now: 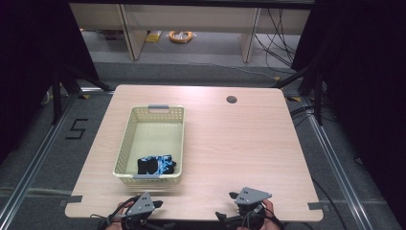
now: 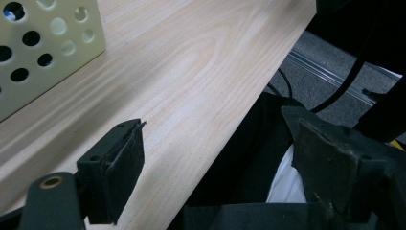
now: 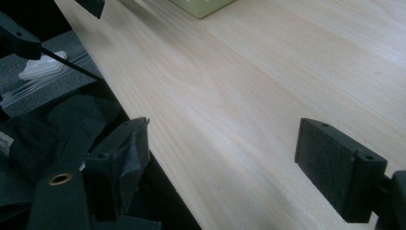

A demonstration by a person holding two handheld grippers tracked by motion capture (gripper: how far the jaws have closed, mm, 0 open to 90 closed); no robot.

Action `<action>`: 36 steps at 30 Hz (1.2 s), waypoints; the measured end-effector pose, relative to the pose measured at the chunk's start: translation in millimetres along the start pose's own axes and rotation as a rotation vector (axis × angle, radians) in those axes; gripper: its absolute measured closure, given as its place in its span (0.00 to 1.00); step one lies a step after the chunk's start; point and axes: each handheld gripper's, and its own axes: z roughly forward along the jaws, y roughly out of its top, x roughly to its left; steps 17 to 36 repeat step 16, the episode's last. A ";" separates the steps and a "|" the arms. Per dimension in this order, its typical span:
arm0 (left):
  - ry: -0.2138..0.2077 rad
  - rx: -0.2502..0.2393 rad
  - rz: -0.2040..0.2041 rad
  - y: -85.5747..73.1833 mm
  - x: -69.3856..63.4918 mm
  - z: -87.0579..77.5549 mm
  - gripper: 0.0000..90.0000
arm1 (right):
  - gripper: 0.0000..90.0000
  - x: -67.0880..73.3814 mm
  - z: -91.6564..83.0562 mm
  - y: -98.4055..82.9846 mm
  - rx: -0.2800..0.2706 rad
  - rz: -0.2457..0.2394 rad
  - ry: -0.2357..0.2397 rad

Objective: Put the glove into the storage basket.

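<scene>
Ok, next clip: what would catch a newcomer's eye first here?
The pale yellow perforated basket on the left half of the wooden table, with a black and blue bundle of cloth at its near end. Then the left gripper and right gripper at the near edge, both open and holding nothing.

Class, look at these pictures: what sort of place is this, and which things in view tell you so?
Probably a lab or recording workspace: a light wooden table on a metal-railed floor marked with a black tape "5", loose cables behind, and black curtains at the sides.
</scene>
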 end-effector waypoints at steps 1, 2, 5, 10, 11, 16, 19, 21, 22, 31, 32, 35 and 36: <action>0.002 0.003 -0.023 -0.3 -1.1 0.1 0.20 | 0.22 0.3 0.7 -0.2 -0.003 -0.002 0.001; 0.002 0.001 -0.027 -0.3 -1.2 0.2 0.20 | 0.22 0.2 0.9 -0.3 0.001 -0.005 -0.001; 0.003 -0.001 -0.027 -0.2 -1.2 0.2 0.20 | 0.22 0.3 1.7 -0.3 0.002 -0.008 -0.003; 0.016 0.005 0.005 0.6 1.6 -0.2 0.20 | 0.22 -0.6 1.8 -0.2 0.000 -0.012 0.002; -0.001 -0.024 -0.016 0.1 0.0 0.9 0.20 | 0.22 -0.6 1.7 -0.2 0.004 -0.007 0.004; 0.016 -0.002 -0.013 0.3 2.0 -1.0 0.20 | 0.22 -0.5 1.9 -0.1 0.002 -0.011 0.006; 0.016 -0.002 -0.013 0.3 2.0 -1.0 0.20 | 0.22 -0.5 1.9 -0.1 0.002 -0.011 0.006; 0.016 -0.002 -0.013 0.3 2.0 -1.0 0.20 | 0.22 -0.5 1.9 -0.1 0.002 -0.011 0.006; 0.016 -0.002 -0.013 0.3 2.0 -1.0 0.20 | 0.22 -0.5 1.9 -0.1 0.002 -0.011 0.006; 0.016 -0.002 -0.013 0.3 2.0 -1.0 0.20 | 0.22 -0.5 1.9 -0.1 0.002 -0.011 0.006; 0.016 -0.002 -0.013 0.3 2.0 -1.0 0.20 | 0.22 -0.5 1.9 -0.1 0.002 -0.011 0.006; 0.016 -0.002 -0.013 0.3 2.0 -1.0 0.20 | 0.22 -0.5 1.9 -0.1 0.002 -0.011 0.006; 0.016 -0.002 -0.013 0.3 2.0 -1.0 0.20 | 0.22 -0.5 1.9 -0.1 0.002 -0.011 0.006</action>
